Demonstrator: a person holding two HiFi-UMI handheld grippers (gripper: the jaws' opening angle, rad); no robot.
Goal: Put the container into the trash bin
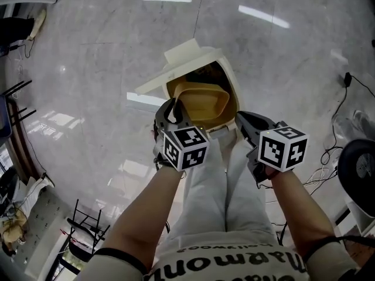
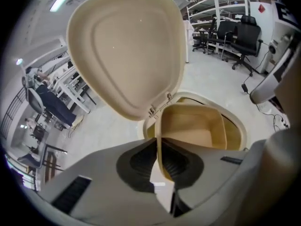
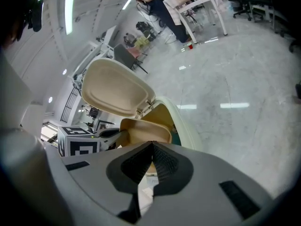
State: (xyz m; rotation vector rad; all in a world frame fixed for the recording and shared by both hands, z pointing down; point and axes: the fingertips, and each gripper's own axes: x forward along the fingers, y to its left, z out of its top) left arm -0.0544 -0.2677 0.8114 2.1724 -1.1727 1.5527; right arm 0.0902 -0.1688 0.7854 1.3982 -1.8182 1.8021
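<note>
One container (image 2: 193,126) wall inside closed left tool (image 2: 158,147).

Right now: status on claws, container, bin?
Left claw shut on container rim, held at the open trash bin mouth. Right claw shut, empty. Lid up, nothing blocking.

The left forearm (image 1: 146,206) and right forearm (image 1: 300,206) reach forward and down, side by side, toward the trash bin (image 1: 234,89). The left gripper (image 1: 176,111) sits at the bin's near-left rim, jaws clamped on the wall of the container (image 1: 205,101) in the bin's mouth. The right gripper (image 1: 245,124) is just beside the bin's near-right rim, jaws pressed pad to pad.
</note>
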